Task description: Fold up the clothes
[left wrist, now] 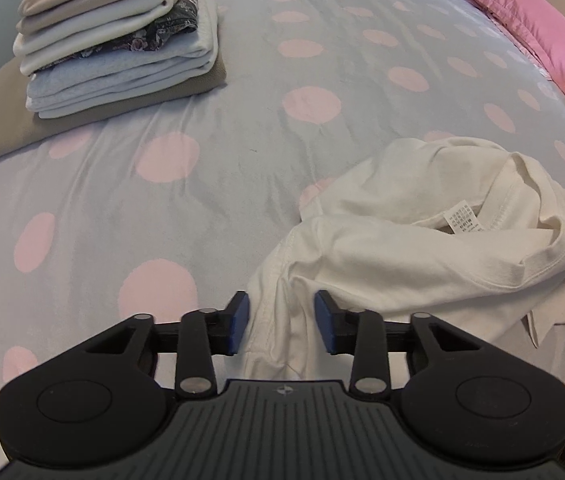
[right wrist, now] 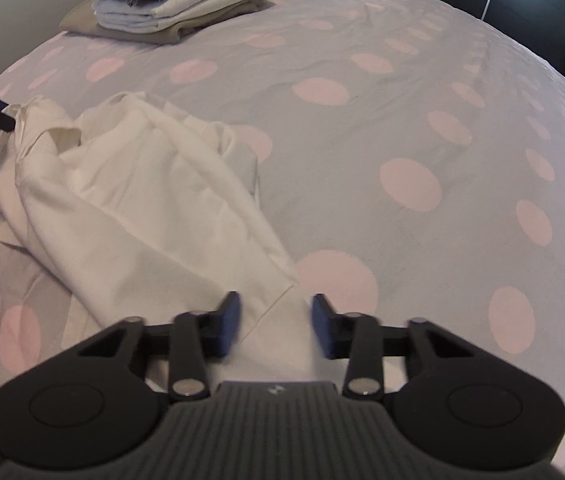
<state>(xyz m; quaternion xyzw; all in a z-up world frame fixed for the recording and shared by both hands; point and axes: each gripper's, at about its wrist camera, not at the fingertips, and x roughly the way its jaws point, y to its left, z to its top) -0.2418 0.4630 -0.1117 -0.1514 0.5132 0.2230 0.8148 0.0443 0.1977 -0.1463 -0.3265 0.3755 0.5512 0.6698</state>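
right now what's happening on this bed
A person is working on a crumpled white shirt lying on the polka-dot bedspread, with a two-finger tool in each hand. The left tool has a bunched edge of the shirt between its fingers, and the right tool straddles another end of it; neither has visibly clamped. A stack of folded clothes sits at the far corner.

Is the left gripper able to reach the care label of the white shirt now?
Probably yes. The care label lies exposed on the white shirt, ahead and right of the left gripper, with only loose cloth between.
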